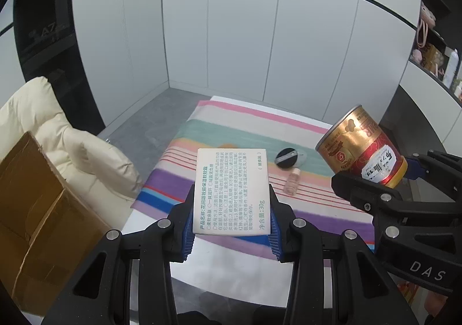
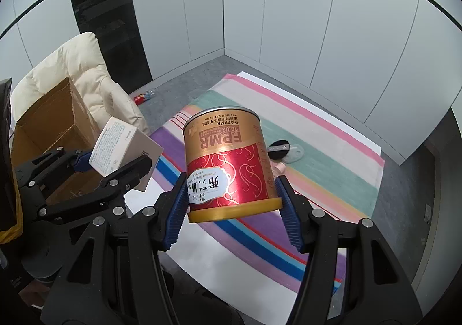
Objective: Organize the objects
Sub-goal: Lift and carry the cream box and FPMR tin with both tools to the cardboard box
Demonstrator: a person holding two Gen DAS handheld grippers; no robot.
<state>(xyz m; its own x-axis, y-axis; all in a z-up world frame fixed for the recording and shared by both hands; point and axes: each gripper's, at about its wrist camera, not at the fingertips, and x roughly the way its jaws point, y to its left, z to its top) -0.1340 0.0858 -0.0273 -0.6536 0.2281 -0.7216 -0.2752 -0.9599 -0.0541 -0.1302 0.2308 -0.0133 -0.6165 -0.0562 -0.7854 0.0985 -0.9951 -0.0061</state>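
Observation:
My left gripper (image 1: 231,200) is shut on a flat white box (image 1: 232,190) with green print, held above the striped cloth (image 1: 225,128). It also shows in the right wrist view (image 2: 121,151), near the open cardboard box (image 2: 46,122). My right gripper (image 2: 231,192) is shut on a gold and red cat food can (image 2: 228,163), held upside down above the cloth; the can also shows in the left wrist view (image 1: 361,146). A black round compact (image 1: 286,158) and a small pink bottle (image 1: 292,183) lie on the cloth.
The cardboard box (image 1: 31,203) stands at the left beside a cream cushioned chair (image 1: 57,122). A small plastic bottle (image 2: 144,97) lies on the grey floor. White cabinet walls stand behind. Shelves with items (image 1: 433,56) are at the right.

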